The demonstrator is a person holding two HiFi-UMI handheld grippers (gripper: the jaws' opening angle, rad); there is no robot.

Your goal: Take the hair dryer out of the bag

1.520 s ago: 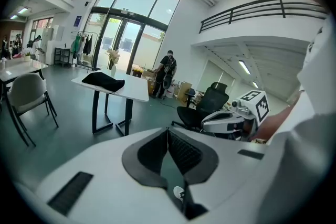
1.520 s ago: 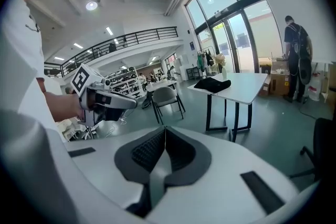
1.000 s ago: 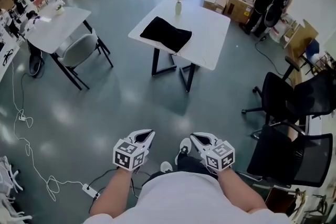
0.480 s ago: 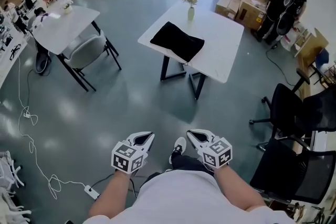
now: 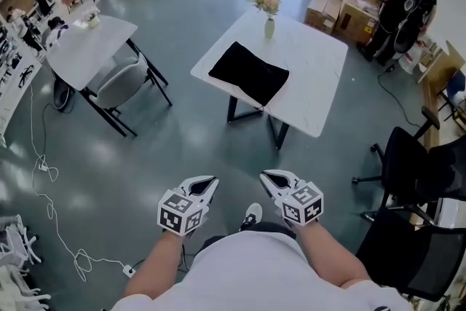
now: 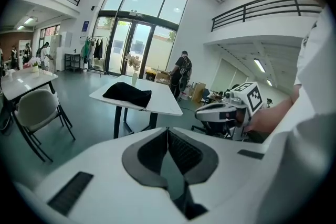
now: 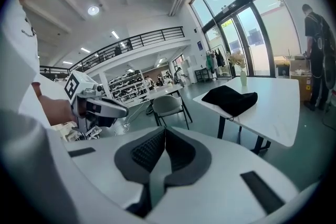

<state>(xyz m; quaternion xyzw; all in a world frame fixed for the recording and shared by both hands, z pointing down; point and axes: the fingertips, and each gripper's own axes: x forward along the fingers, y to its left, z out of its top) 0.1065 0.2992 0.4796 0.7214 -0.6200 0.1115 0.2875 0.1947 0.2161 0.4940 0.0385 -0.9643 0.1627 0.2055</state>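
Presently left hand-held gripper (image 5: pixel 206 184) and right hand-held gripper (image 5: pixel 271 178) are closed, empty: bag (image 5: pixel 249 73) lies well ahead on worktop (image 5: pixel 314 80).

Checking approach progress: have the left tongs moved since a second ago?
Yes. In the head view the left tongs have moved forward, toward the white table with the black bag; the floor gap to its legs has shrunk.
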